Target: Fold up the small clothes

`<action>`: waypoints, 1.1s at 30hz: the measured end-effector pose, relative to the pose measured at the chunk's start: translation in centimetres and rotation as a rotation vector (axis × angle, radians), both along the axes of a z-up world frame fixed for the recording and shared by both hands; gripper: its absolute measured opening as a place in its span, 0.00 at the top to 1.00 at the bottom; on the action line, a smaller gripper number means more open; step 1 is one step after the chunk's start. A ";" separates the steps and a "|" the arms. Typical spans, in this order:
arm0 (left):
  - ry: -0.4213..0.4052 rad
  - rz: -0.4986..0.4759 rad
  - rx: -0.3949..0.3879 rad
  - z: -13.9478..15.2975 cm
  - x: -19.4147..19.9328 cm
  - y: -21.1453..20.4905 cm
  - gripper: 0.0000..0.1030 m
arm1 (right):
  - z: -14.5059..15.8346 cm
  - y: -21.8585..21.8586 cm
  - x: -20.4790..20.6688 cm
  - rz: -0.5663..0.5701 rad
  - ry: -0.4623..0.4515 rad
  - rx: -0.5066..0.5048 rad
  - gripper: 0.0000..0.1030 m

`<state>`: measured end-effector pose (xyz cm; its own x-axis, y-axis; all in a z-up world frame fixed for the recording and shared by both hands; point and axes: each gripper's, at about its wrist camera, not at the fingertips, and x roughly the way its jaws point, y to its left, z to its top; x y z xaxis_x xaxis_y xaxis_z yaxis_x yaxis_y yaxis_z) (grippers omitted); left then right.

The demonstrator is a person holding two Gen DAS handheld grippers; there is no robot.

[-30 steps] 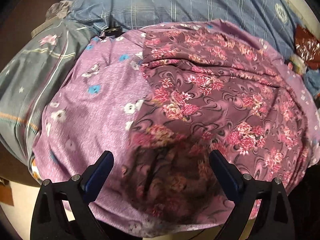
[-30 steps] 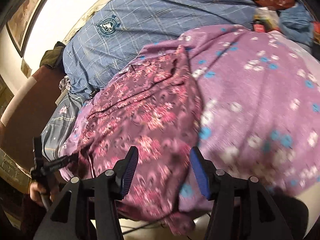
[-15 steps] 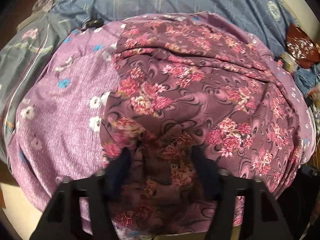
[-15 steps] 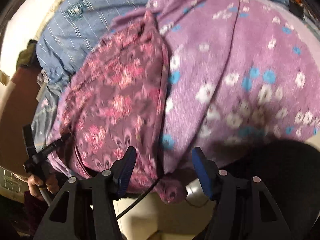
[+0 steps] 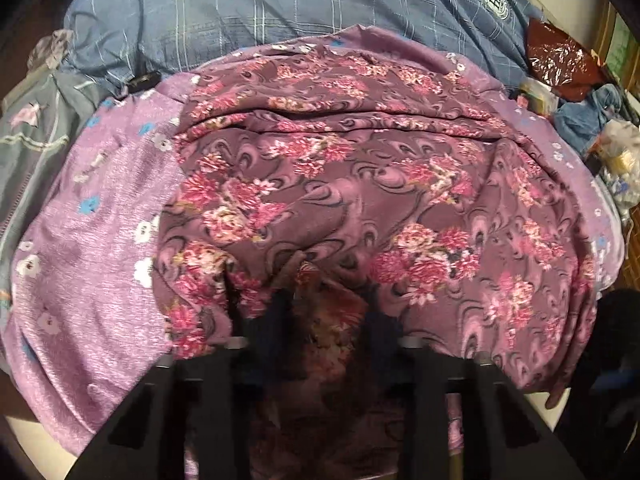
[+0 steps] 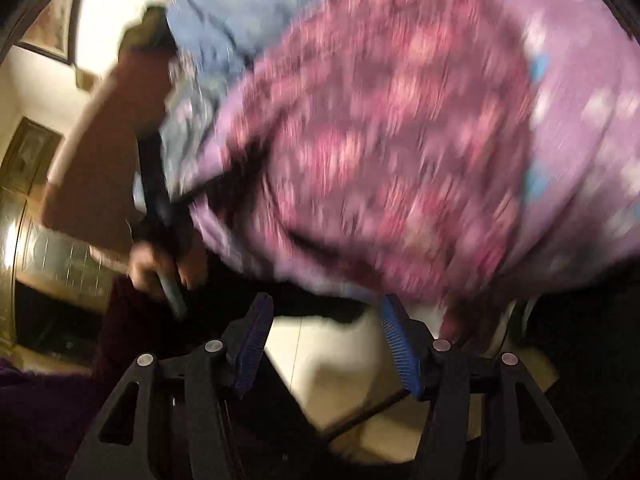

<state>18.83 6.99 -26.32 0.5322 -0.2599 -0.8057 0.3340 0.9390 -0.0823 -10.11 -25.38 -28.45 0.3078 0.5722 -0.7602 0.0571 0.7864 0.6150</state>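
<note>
Blue bedding, floral garment between left tongs

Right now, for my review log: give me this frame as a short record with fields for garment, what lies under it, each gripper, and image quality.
garment: dark purple floral garment, spread and creased on top of the pile
underlay: lighter purple flowered cloth, with blue plaid bedding behind it
left gripper: fingers pushed into the garment's near edge, fabric bunched between them; grip not certain
right gripper: open, holding nothing, off the near edge of the garment
image quality: left wrist view sharp; right wrist view heavily motion-blurred
</note>
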 end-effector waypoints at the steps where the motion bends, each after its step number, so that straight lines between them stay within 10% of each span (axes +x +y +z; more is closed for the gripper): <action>1: 0.004 -0.001 -0.024 0.1 0.0 0.3 0.83 | -1.6 0.3 0.2 0.002 0.071 -0.044 0.70; 7: -0.025 -0.018 -0.078 0.7 -0.9 1.1 0.90 | -3.8 -4.9 -0.6 -0.221 0.255 -0.275 0.76; 9: -0.027 -0.032 -0.092 0.8 -1.1 1.3 0.90 | -3.3 -5.5 -0.8 -0.237 0.245 -0.240 0.68; 11: -0.019 -0.036 -0.098 0.9 -1.0 1.3 0.88 | -3.2 -5.1 -0.5 -0.239 0.229 -0.185 0.37; 16: 0.010 -0.029 -0.094 0.5 -0.6 0.8 0.75 | -4.8 -2.9 1.8 -0.220 0.225 -0.344 0.34; 18: -0.017 -0.031 -0.077 0.6 -0.8 0.6 0.76 | -6.0 -2.4 2.1 -0.218 0.234 -0.375 0.41; 20: -0.036 -0.029 -0.057 0.7 -1.1 0.5 0.89 | -6.5 -2.4 1.9 -0.235 0.252 -0.369 0.97; 25: -0.084 -0.065 -0.129 2.3 -2.3 1.4 0.92 | -2.2 -2.8 0.9 -0.190 0.146 -0.302 0.96; 33: -0.263 -0.102 -0.273 8.1 -5.4 5.7 0.93 | 10.1 -5.4 0.2 -0.173 -0.268 0.030 0.96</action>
